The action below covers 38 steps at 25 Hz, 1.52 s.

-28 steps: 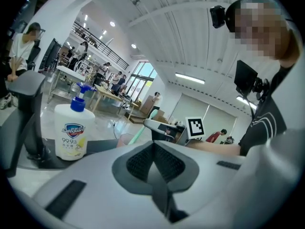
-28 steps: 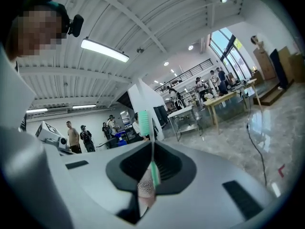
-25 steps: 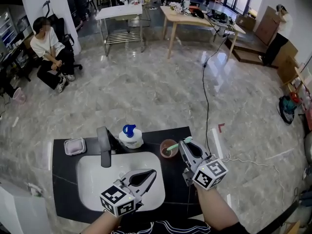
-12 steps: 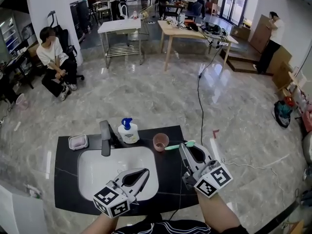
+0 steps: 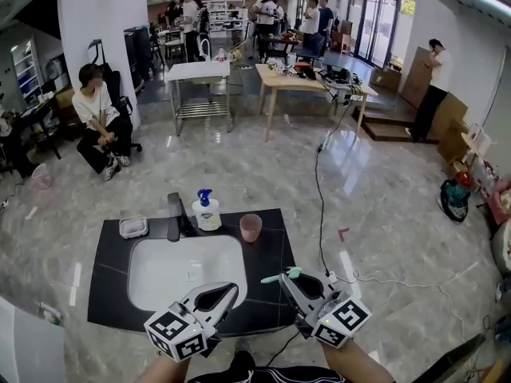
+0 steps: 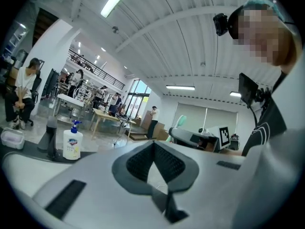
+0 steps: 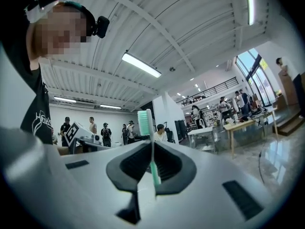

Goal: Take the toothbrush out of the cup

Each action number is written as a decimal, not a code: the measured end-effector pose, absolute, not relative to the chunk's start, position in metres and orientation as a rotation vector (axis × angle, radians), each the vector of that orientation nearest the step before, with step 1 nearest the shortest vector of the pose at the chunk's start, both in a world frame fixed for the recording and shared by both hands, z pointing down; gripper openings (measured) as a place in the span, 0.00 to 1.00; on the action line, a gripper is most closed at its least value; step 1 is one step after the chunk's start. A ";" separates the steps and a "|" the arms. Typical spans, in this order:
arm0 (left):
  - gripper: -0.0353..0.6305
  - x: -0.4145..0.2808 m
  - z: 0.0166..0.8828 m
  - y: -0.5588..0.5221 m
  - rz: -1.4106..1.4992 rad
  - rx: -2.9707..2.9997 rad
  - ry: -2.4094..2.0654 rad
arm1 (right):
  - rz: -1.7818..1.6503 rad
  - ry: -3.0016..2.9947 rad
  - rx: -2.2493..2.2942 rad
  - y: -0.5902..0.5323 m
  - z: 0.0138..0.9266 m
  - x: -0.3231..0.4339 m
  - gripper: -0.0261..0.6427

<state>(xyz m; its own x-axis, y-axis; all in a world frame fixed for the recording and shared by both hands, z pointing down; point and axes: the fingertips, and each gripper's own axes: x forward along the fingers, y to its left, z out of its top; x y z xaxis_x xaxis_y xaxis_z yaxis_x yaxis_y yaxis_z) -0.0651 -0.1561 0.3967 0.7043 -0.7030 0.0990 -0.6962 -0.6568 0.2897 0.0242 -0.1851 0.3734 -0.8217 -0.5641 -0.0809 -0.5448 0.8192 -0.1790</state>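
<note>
The pink cup (image 5: 250,227) stands upright on the black counter (image 5: 273,254), right of the basin, with nothing in it. A mint-green toothbrush (image 5: 281,276) is clamped crosswise in my right gripper (image 5: 289,282), which hovers off the counter's front right corner, well short of the cup. Seen from the right gripper view, the toothbrush (image 7: 153,168) stands up between the shut jaws of the gripper (image 7: 151,144), bristle head on top. My left gripper (image 5: 232,289) hangs over the counter's front edge. Its jaws (image 6: 153,143) meet at the tip and hold nothing.
A white basin (image 5: 188,271) is sunk in the counter. Behind it stand a grey faucet (image 5: 173,216), a soap pump bottle (image 5: 206,211) and a small soap dish (image 5: 132,227). A cable (image 5: 319,206) runs over the marble floor. People and tables are far behind.
The right gripper drew the toothbrush out of the cup and pulled back toward me, rising. The left gripper also came back from over the basin. The cup stayed in place.
</note>
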 end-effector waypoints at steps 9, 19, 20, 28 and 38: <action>0.06 -0.036 0.398 -0.080 -0.030 2.631 -1.134 | -0.271 2.929 -0.817 -0.093 0.393 0.051 0.08; 0.06 0.005 0.409 -0.025 0.007 2.652 -1.102 | -0.329 2.939 -0.823 -0.035 0.411 0.084 0.08; 0.06 0.008 0.408 -0.022 0.005 2.656 -1.099 | -0.328 2.935 -0.826 -0.032 0.411 0.087 0.08; 0.06 0.024 0.404 -0.008 0.005 2.676 -1.107 | -0.357 2.900 -0.818 -0.018 0.412 0.103 0.08; 0.06 0.036 0.394 0.000 0.021 2.690 -1.112 | -0.367 2.891 -0.795 -0.013 0.408 0.111 0.08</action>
